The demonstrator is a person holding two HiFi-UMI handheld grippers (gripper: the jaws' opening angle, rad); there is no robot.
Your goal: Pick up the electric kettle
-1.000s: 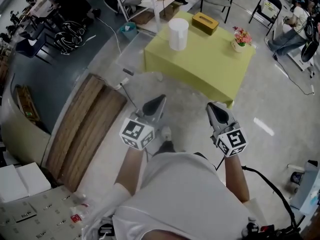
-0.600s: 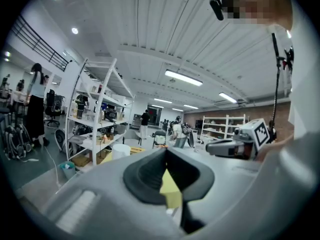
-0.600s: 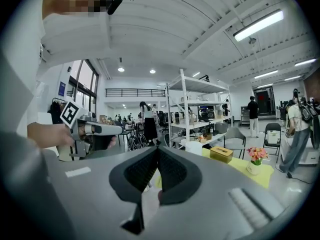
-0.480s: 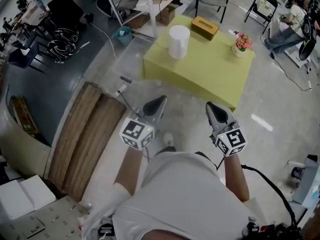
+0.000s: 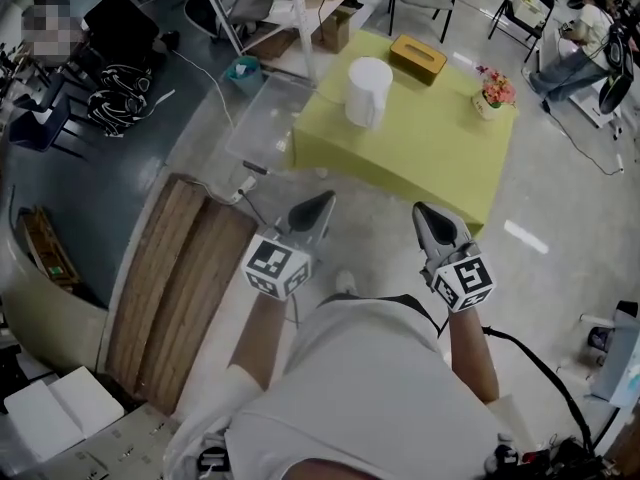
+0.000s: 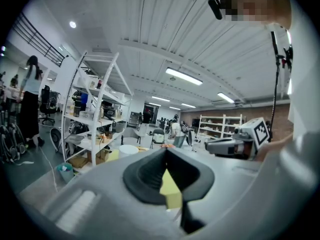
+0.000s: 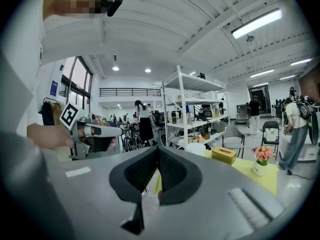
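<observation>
**Both claws short of the worktop, kettle untouched**

My left claw [image 5: 322, 200] hangs over the floor just short of the worktop's [image 5: 420, 163] near edge, jaws pressed together on nothing. The white electric kettle [image 5: 367, 92] stands upright on the worktop's far left part, well apart from both claws. A tan tissue box [image 5: 418, 58] lies along the worktop's far edge. My right claw [image 5: 424, 212], also just short of the near edge, is closed and empty too. A small flower pot [image 5: 495, 92] sits at the worktop's right corner.

Head view steeply overhead, gripper views level, sharing table [image 5: 430, 148]
</observation>
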